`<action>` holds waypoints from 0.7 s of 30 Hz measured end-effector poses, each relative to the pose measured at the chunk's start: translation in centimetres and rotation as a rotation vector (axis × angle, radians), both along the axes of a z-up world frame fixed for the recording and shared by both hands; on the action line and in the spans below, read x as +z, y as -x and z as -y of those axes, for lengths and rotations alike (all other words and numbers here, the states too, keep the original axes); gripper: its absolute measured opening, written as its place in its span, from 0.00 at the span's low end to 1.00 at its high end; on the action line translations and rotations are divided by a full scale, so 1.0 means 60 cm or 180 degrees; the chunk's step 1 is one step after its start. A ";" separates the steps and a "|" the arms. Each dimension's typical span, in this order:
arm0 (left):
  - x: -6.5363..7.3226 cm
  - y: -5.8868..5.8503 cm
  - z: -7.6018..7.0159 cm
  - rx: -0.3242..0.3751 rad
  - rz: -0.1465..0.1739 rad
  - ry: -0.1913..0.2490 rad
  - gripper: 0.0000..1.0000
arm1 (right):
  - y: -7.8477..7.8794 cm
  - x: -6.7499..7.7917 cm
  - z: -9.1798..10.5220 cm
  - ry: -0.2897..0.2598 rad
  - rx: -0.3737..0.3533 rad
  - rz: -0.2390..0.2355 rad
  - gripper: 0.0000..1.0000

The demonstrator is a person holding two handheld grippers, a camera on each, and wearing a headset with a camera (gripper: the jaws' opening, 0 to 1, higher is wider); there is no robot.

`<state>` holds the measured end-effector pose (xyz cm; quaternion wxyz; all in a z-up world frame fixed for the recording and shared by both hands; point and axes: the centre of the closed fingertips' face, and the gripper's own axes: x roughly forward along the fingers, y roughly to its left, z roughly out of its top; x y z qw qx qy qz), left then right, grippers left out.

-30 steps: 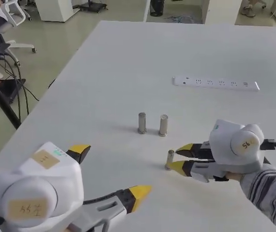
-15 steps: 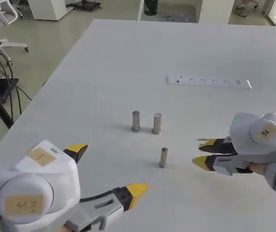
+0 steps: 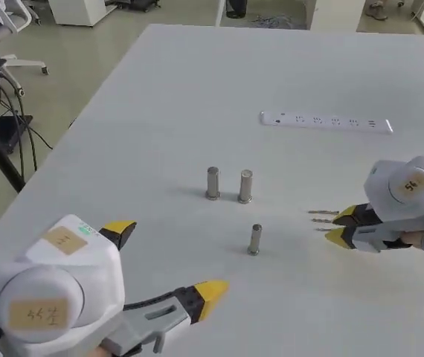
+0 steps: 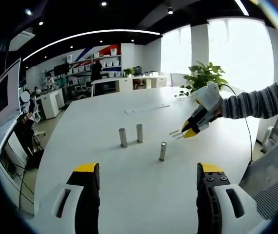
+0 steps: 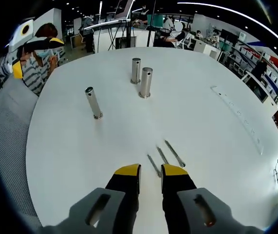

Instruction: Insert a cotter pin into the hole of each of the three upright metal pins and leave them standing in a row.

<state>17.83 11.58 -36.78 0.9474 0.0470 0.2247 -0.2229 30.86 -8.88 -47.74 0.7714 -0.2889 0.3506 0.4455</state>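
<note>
A: On table (image 3: 160, 111), where are the pins?
B: Metal pins (image 3: 245, 186) upright: two side by side, third pin (image 3: 254, 239) nearer, apart. Cotter pins (image 3: 323, 220) lie flat, off to their right.
A: Jaws?
B: Right gripper (image 3: 340, 225) nearly together, narrow gap, tips at cotter pins. Left gripper (image 3: 166, 258) wide apart.

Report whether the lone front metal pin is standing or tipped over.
Standing. The front metal pin rests on its base on the table, vertical in the head view.
</note>
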 end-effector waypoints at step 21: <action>-0.004 0.001 -0.001 -0.0015 -0.0033 0.0000 0.77 | -0.004 -0.021 0.022 0.0381 0.0267 -0.0251 0.00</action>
